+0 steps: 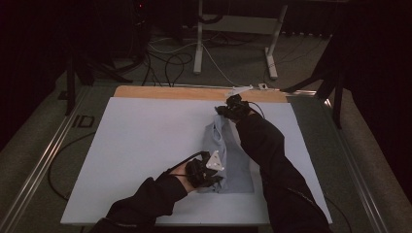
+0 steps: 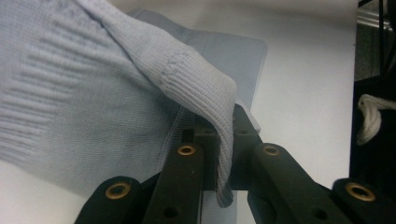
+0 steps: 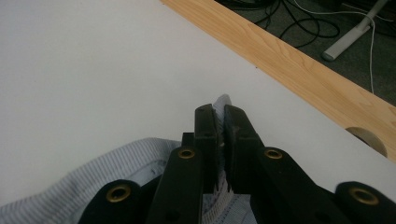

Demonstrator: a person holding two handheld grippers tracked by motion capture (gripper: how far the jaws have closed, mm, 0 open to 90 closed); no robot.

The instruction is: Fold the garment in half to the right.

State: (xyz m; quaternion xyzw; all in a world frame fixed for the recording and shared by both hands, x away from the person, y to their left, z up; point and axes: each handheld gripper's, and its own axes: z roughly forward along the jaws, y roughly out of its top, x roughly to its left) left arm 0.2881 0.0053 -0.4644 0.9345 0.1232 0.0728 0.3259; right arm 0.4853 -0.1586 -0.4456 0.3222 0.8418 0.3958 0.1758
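A pale blue knitted garment (image 1: 228, 155) lies folded on the white table cover (image 1: 145, 141), right of centre. My left gripper (image 1: 210, 178) is at its near left corner, shut on a ribbed edge of the garment (image 2: 205, 88) that drapes over the jaws. My right gripper (image 1: 228, 110) is at the garment's far end, near the wooden strip, shut on a thin fold of the knit (image 3: 221, 103) that pokes out between the jaw tips. The ribbed hem (image 3: 88, 172) curls below the right jaws.
A wooden strip (image 1: 194, 93) runs along the table's far edge, with a round hole (image 3: 369, 137) in it. Cables (image 1: 170, 63) and white desk legs (image 1: 198, 43) stand on the floor beyond. Metal rails (image 1: 43, 155) border the table's sides. Bare white cover spreads to the left.
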